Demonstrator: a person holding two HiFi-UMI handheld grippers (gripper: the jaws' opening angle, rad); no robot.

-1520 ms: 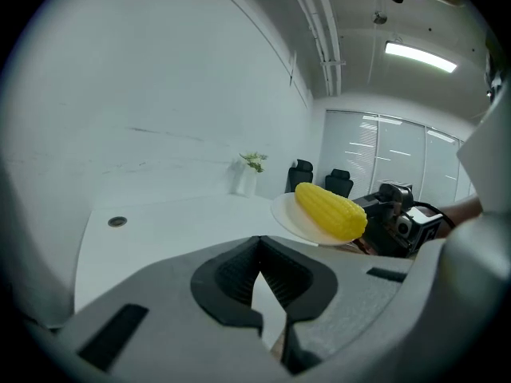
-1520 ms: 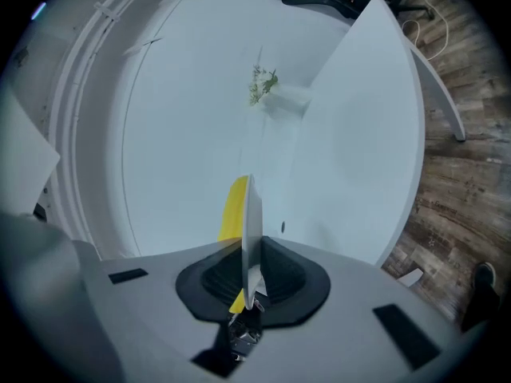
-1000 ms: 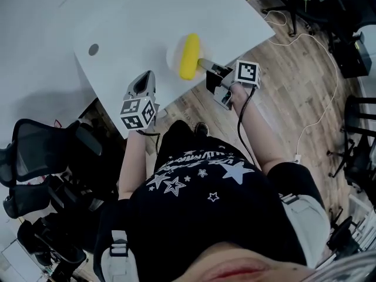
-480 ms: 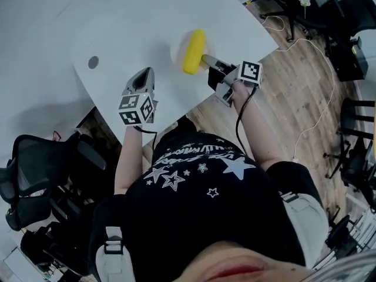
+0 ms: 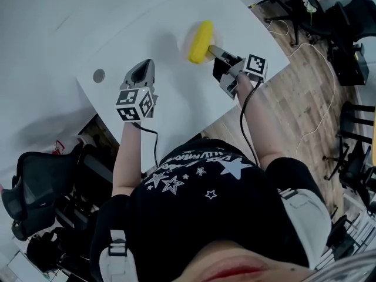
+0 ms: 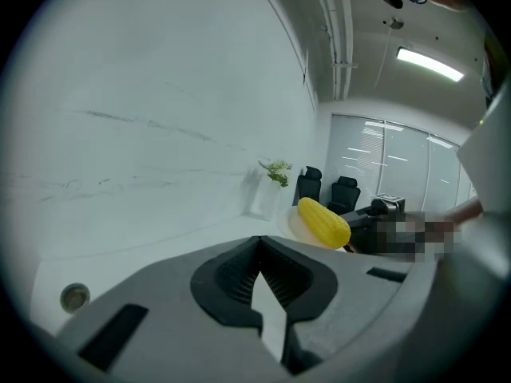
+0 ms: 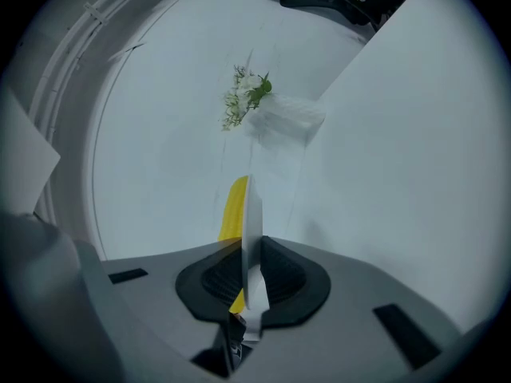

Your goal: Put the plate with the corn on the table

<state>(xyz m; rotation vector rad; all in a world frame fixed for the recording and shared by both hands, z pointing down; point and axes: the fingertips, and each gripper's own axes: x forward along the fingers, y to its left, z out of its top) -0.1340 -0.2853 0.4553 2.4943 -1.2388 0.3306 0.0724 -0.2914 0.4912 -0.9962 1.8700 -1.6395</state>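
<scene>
- Plate (image 7: 253,214), white, with the yellow corn (image 5: 201,41) lying on it, is over the white table (image 5: 147,28), near the table's right edge; whether it rests on the surface I cannot tell;
- right gripper (image 5: 215,52) has its jaws nearly together, clamped on the plate's near rim;
- left gripper (image 5: 145,69) hovers over the table, apart from the plate on its left; its jaws are pressed together with nothing between them;
- a vase of flowers (image 7: 257,106) stands beyond the plate.
</scene>
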